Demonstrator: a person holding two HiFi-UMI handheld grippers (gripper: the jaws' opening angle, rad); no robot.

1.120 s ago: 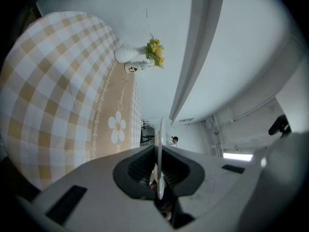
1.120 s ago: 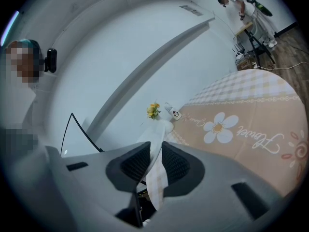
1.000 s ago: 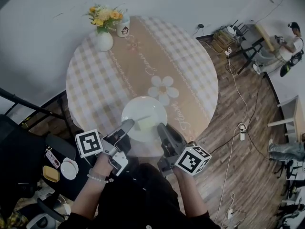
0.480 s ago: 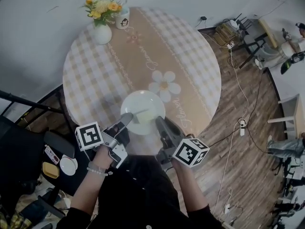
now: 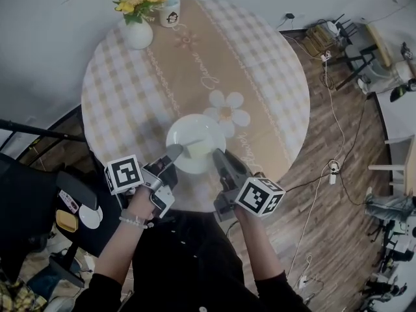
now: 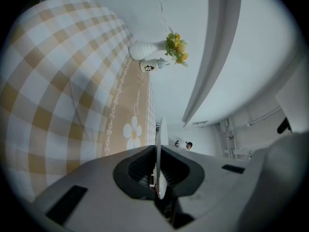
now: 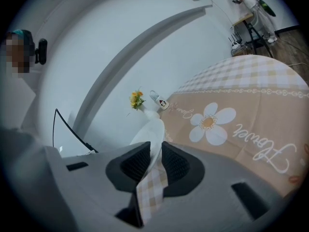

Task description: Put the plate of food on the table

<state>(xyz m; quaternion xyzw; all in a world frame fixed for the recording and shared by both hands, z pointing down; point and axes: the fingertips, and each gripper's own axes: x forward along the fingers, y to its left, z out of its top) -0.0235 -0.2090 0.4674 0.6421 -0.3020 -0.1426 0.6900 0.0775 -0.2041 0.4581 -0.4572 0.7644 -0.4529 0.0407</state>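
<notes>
A white plate [image 5: 195, 135] with pale yellow food [image 5: 199, 150] is at the near side of the round table [image 5: 123, 103], which has a checked cloth. My left gripper [image 5: 174, 152] is shut on the plate's near-left rim. That rim shows edge-on [image 6: 159, 149] between the jaws in the left gripper view. My right gripper [image 5: 218, 156] is shut on the near-right rim, seen as a white edge [image 7: 153, 137] between its pads. Whether the plate rests on the cloth or hangs just above it, I cannot tell.
A white vase of yellow flowers [image 5: 138, 31] and a printed mug [image 5: 170, 15] stand at the table's far side. A daisy print [image 5: 227, 109] lies just beyond the plate. Dark furniture [image 5: 39, 200] stands at the left, and wood floor with cables [image 5: 331, 168] is at the right.
Both grippers have carried the plate lower and a little further in over the table, toward the daisy print. Both still hold the rim.
</notes>
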